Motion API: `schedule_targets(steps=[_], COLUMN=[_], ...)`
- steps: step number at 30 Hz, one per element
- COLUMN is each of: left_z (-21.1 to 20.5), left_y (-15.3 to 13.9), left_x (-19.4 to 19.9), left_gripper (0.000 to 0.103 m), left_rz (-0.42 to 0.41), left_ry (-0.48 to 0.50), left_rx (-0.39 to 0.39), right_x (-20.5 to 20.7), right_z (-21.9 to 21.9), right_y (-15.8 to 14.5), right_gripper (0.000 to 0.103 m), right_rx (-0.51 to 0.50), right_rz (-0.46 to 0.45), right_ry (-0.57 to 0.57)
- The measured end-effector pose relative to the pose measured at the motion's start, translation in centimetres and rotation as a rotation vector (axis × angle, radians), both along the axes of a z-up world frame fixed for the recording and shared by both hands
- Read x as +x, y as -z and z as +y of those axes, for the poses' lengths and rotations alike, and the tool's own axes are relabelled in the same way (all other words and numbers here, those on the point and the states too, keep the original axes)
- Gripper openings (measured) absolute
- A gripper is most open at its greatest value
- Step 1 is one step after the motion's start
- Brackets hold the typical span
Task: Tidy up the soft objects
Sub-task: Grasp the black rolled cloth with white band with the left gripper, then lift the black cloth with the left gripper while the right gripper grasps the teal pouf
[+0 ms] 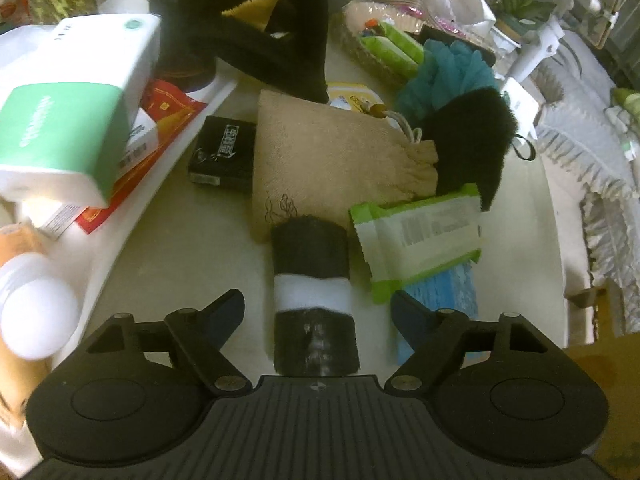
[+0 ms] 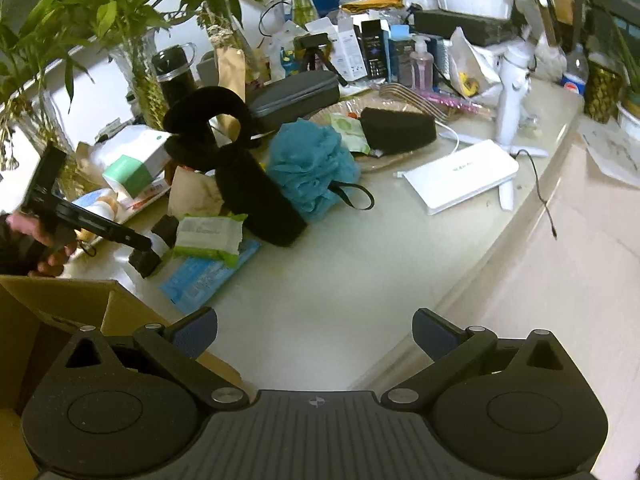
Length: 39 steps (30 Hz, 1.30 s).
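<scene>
Left wrist view: the black rolled cloth with a white band [image 1: 312,292] lies lengthwise between the spread jaws of the left gripper [image 1: 318,312], untouched; beyond the roll a tan burlap pouch [image 1: 332,160], beside it a green wipes packet [image 1: 420,240]. Right gripper [image 2: 316,334] jaws spread, empty.

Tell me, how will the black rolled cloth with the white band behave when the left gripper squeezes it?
The black rolled cloth with the white band looks fuzzy, so it probably compresses and grips well. Its round shape may roll if nudged sideways. The band likely keeps it from unrolling.

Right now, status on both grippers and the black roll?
Left gripper open, fingers astride black-and-white roll, not pressing. Right gripper open, empty over counter. Green wipes pack crowds the roll's side.
</scene>
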<state>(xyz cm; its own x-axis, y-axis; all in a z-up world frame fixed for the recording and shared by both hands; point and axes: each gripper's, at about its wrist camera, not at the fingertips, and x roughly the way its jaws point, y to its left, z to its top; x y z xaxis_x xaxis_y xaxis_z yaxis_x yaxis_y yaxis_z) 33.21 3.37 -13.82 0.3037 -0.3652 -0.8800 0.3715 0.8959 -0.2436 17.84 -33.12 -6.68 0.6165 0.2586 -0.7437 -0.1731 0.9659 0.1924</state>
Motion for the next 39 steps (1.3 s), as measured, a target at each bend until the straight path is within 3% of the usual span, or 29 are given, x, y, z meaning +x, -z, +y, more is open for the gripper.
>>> schedule_targets(steps=[2,6,7,14,39], left_z=[-0.3,-1.0,-1.2,-1.8,0.9], left_y=[0.6,1.2,1.1,0.8,-9.1], left_x=[0.5,0.6,0.4,-1.2,-7.4], left_gripper=[0.078,0.048,0.045,0.044,0.044], left_rz=[0.003,0.003,-0.011,-0.068,-0.298], left_ry=[-0.001,-0.002,0.000,0.057,-0.048], left_rx=[0.011,0.037,0.056,0.070,-0.018], right_x=[0.0,0.1,0.1,0.3,2.3], right_z=[-0.3,-0.8,-0.9,-0.7,0.0], right_y=[0.0,0.2,0.3,0.5,0.7], right_gripper=[0.103,0.103,0.103,0.103,0.103], right_rx=[0.019,0.053,0.055,0.048,0.042], right_rz=[-0.008,-0.004,-0.002,0.011,-0.009], right_ry=[0.005,0.009,0.009,0.018,-0.017])
